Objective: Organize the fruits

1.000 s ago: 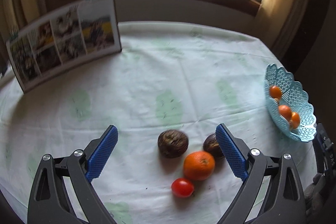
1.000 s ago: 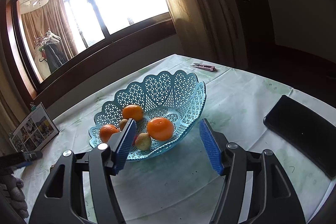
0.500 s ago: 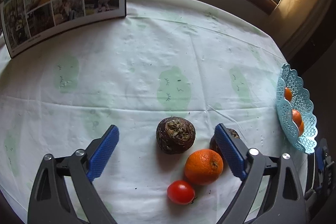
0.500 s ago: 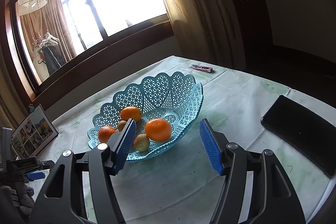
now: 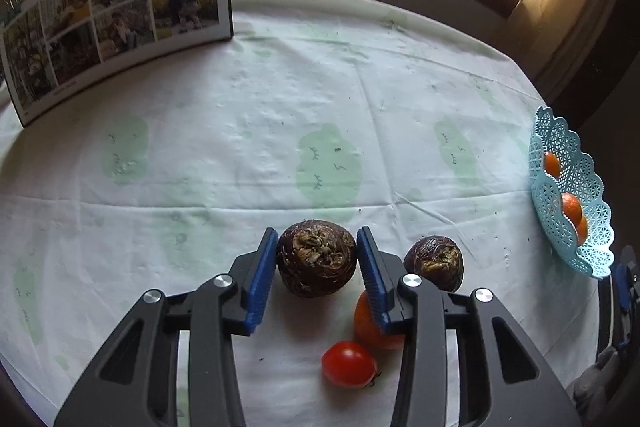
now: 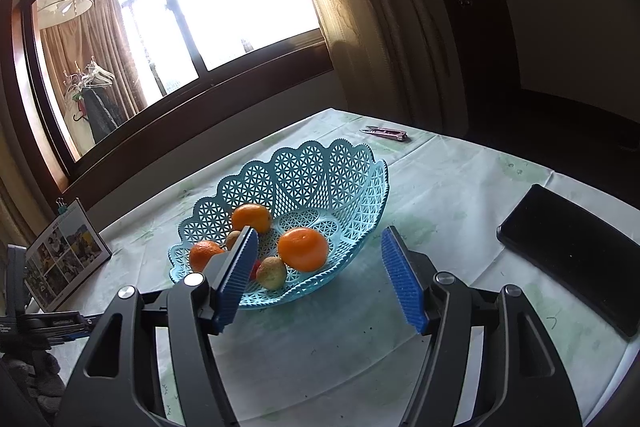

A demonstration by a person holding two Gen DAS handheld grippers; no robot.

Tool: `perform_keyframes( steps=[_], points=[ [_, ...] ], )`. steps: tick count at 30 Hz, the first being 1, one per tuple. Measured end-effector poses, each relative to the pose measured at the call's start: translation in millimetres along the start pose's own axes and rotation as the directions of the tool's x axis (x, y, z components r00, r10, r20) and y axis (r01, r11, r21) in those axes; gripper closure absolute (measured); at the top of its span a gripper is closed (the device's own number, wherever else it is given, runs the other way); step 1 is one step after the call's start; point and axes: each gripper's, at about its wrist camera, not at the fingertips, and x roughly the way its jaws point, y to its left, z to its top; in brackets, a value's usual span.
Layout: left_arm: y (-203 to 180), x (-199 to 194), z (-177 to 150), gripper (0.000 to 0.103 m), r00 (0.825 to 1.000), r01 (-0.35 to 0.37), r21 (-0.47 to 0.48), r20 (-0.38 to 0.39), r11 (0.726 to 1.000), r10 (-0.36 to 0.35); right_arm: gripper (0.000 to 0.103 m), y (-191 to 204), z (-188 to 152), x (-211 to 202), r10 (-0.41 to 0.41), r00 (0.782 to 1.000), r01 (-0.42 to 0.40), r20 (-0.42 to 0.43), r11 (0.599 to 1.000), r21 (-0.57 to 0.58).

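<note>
The only writing I can make out is a dark heading that looks like "MEET" atop the photo calendar [image 5: 120,23] propped at the table's far edge; its smaller caption is too blurred for me to read.

My left gripper [image 5: 317,259] is closing its jaws around the nearer brown fruit [image 5: 317,258], a round, dark, rough-skinned thing with a pale fibrous crown; the blue pads sit right against its sides. A second brown fruit [image 5: 434,262] lies just right of it, with an orange [image 5: 366,323] partly behind the right finger and a small tomato [image 5: 348,363] closest to me, all on the pale green-patterned tablecloth [image 5: 320,99].

The left view catches only the side of the blue lattice basket [image 5: 576,227]. From the right view I see into the basket [image 6: 320,167]: three oranges and two small yellowish fruits, plus a pair of snips [image 6: 386,133] and a black slab [image 6: 576,251] beyond. My right gripper [image 6: 318,277] hovers half spread, empty, before the basket.
</note>
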Motion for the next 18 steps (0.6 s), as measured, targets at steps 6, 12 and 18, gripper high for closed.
perform_keyframes(
  steps=[6, 12, 18],
  points=[
    [9.4, -25.5, -4.8, 0.062, 0.998, -0.016, 0.017, 0.066, 1.000, 0.015, 0.037, 28.5, -5.2, -19.4, -0.022, 0.997, 0.031, 0.072, 0.991, -0.131],
    [22.0, -44.6, -9.3, 0.062, 0.993, -0.024, 0.004, 0.113, 1.000, 0.024, 0.037, 87.0, -21.4, -30.7, 0.163, 0.985, -0.172, -0.059, 0.961, -0.219],
    [31.5, -63.4, -15.1, 0.062, 0.981, -0.076, 0.004, 0.177, 0.997, 0.075, 0.037, 131.9, -44.5, -9.2, 0.290, 0.911, -0.343, -0.293, 0.927, -0.149]
  ],
)
